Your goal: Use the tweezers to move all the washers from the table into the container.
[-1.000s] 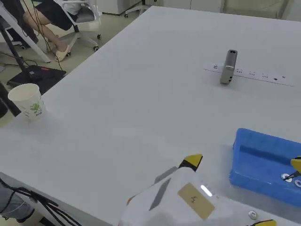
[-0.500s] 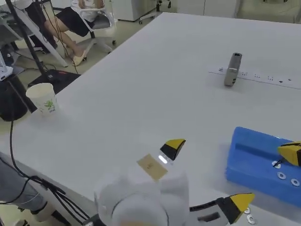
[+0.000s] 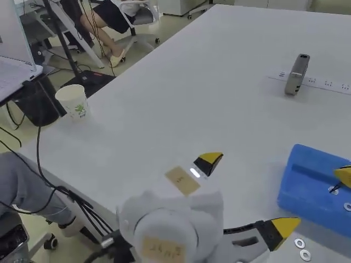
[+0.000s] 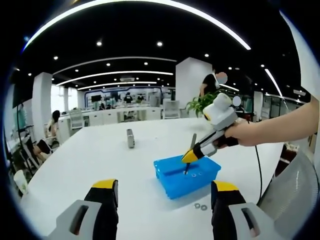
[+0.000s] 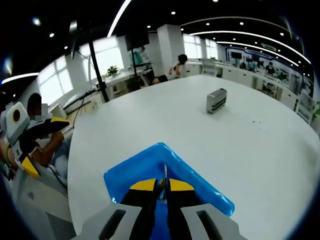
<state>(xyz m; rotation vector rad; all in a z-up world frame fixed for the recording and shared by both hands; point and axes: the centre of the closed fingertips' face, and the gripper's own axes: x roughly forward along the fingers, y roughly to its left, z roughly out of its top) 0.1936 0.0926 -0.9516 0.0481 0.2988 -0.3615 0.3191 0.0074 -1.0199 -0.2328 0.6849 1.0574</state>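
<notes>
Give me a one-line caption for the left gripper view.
Right gripper holds tweezers over the blue container; two washers lie on the table.

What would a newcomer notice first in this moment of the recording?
The bright blue container on the right of the head view stands out, with the right gripper shut on the tweezers, which point down into it. Nearer the camera, the left gripper hangs open above the white table, and two washers lie on the table beside the container.
</notes>
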